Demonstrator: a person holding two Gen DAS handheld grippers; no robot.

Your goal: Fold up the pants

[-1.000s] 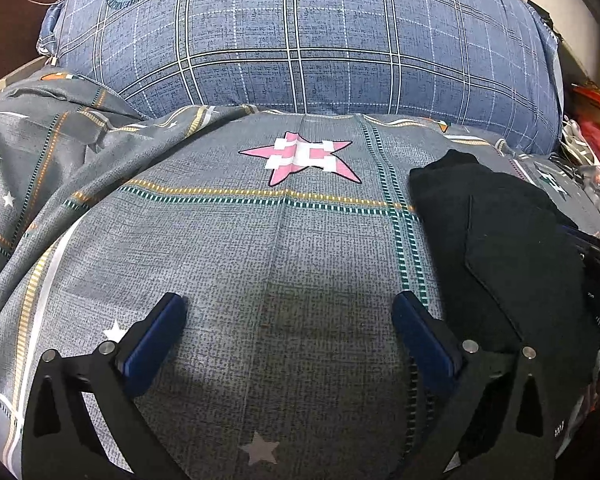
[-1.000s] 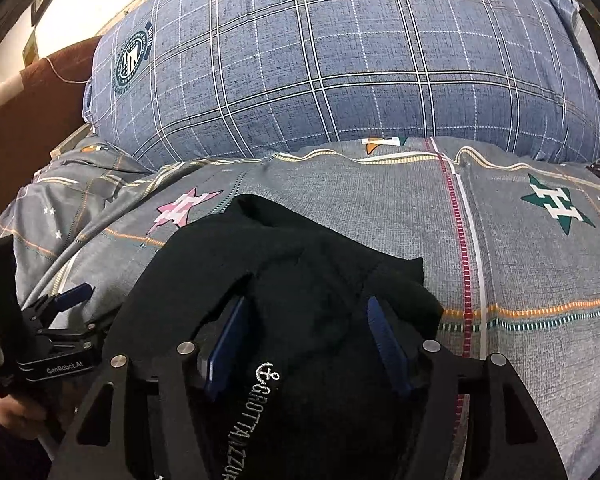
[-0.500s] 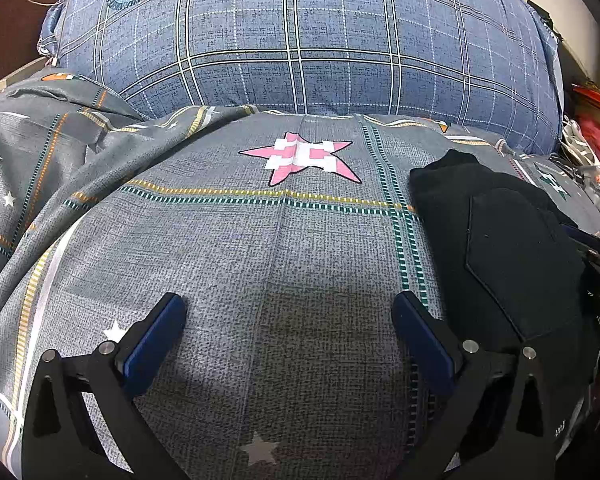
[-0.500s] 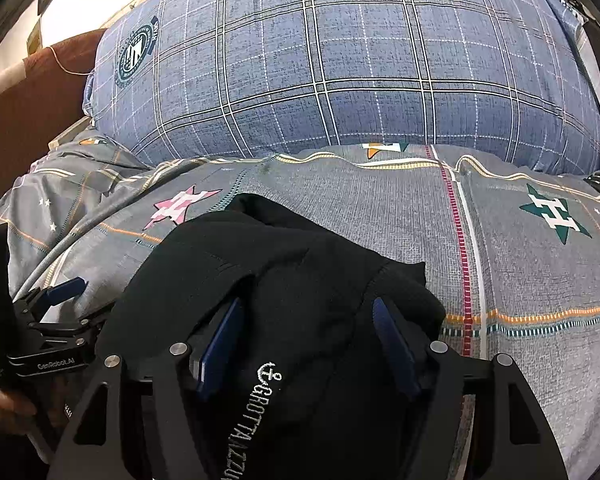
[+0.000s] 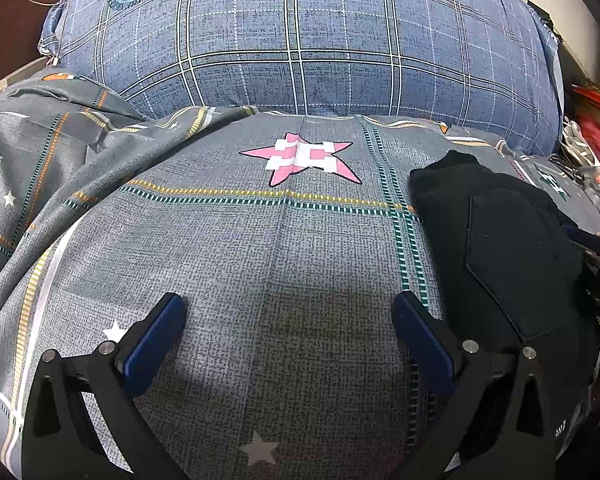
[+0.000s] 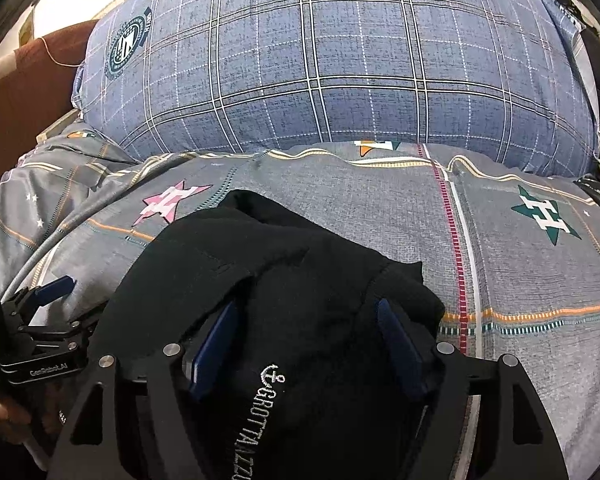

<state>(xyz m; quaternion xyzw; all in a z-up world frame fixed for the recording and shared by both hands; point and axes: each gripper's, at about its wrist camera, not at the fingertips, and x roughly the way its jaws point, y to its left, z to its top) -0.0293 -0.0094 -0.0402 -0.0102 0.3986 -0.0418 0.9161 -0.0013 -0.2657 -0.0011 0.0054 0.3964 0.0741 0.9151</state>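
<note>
Left wrist view first: the left tongs (image 5: 288,312) hang wide open over the grey patterned bedsheet (image 5: 228,248), blue pads spread apart with nothing but bare fabric between them. A pink star print (image 5: 304,156) sits on the sheet just ahead. Off to the right edge lie the black pants (image 5: 508,252), bunched into a compact heap on the bed, a pocket flap showing on top, close beside the right-hand pad but not touching it as far as one can see. Behind everything, the big blue plaid pillow (image 5: 300,40) fills the top.

Over to the right wrist view: here the pants (image 6: 284,280) are right under the camera, piled between the fingers of the right tongs (image 6: 308,340). Those jaws are opening at this moment, with black cloth lying between them; the pads appear to stand clear of the fabric rather than pinching it. White lettering with a small anchor (image 6: 260,412) runs along the cloth near the bottom. At the left edge, the left tongs (image 6: 48,292) show, held in a hand (image 6: 4,420). A green star print (image 6: 544,214) marks the sheet (image 6: 520,280) on the right, the plaid pillow (image 6: 340,60) behind.
</note>
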